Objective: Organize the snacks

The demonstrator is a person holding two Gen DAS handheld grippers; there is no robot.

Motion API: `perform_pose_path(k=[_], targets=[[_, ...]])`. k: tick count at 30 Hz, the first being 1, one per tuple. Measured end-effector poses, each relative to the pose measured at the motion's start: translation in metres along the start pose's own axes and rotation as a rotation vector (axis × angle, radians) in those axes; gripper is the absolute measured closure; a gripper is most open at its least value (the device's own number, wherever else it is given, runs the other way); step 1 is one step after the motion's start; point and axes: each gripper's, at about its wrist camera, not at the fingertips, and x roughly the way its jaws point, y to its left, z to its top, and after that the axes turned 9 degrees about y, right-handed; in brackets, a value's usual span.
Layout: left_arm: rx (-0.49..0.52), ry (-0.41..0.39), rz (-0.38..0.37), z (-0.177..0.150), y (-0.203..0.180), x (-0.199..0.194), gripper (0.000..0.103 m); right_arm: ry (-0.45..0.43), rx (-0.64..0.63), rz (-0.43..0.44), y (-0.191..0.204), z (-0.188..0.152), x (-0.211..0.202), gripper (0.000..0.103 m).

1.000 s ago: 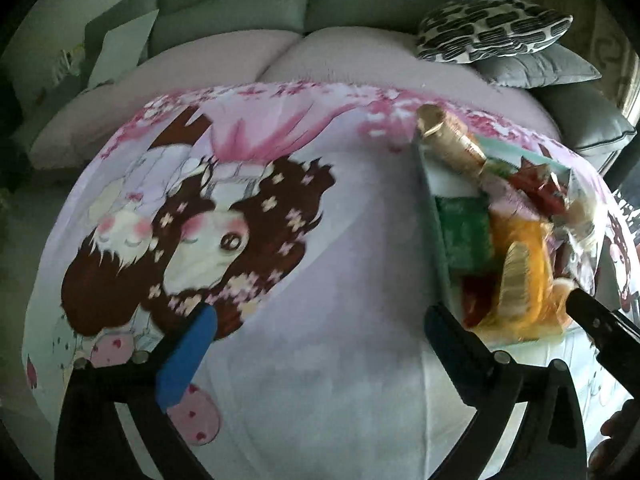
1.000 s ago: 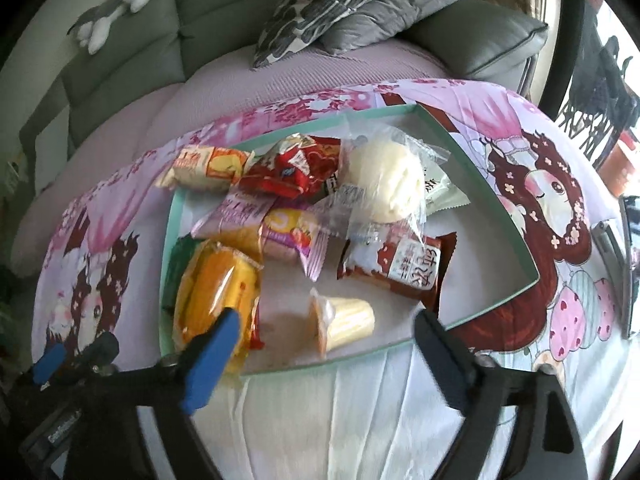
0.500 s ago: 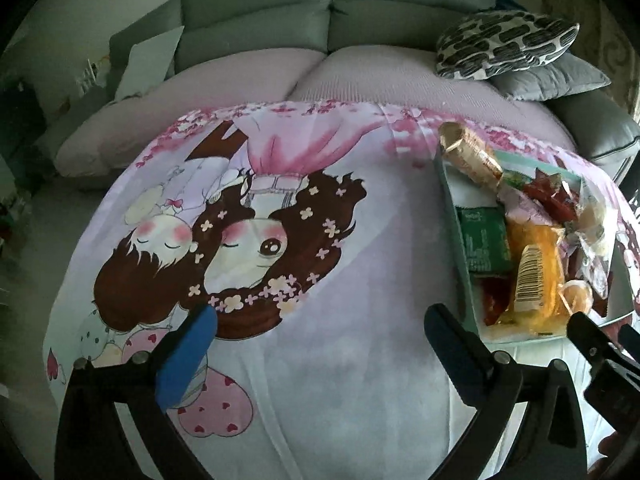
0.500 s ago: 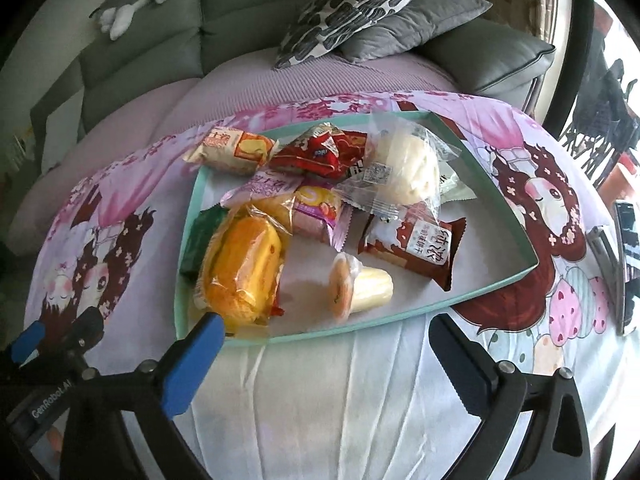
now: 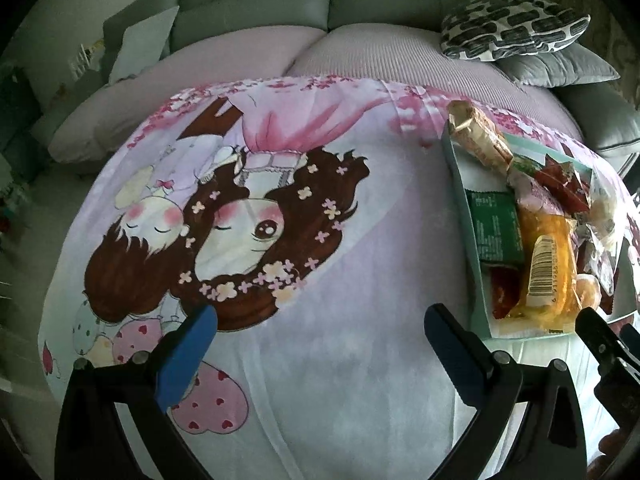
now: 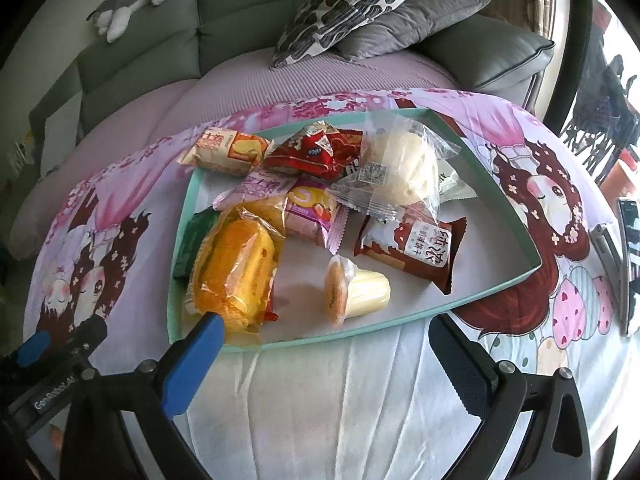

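A shallow teal tray (image 6: 496,216) on the cartoon-print cloth holds several wrapped snacks. Among them are an orange cake pack (image 6: 236,272), a jelly cup (image 6: 356,290) lying on its side, a brown packet (image 6: 416,246), a bun in clear wrap (image 6: 404,164), a red packet (image 6: 316,152) and a pink packet (image 6: 312,212). A cake bar (image 6: 228,150) lies across the tray's far left rim. My right gripper (image 6: 324,346) hovers open at the tray's near edge, holding nothing. My left gripper (image 5: 320,338) is open over bare cloth, with the tray (image 5: 460,184) to its right.
A grey sofa (image 6: 168,40) with a patterned cushion (image 6: 348,0) and a grey cushion (image 6: 408,20) runs behind the table. A phone-like device (image 6: 628,256) lies at the right table edge. The left gripper's body (image 6: 52,376) shows at the lower left of the right wrist view.
Both grippers have pulled back slightly from the tray, so it sits a little farther off in each view. Both stay open and the snacks have not moved.
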Motion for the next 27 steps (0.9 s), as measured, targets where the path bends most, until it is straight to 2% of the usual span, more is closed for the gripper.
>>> perform_pose_path(k=[18, 27], targets=[[0.014, 0.012, 0.019, -0.0020, -0.0037, 0.0035, 0.000, 0.015, -0.004, 0.010, 0.0000, -0.0004, 0.0017, 0.000], [0.007, -0.015, 0.017, -0.0021, -0.0007, -0.0009, 0.000, 0.021, -0.007, 0.010, 0.0011, -0.0008, 0.0030, 0.000]])
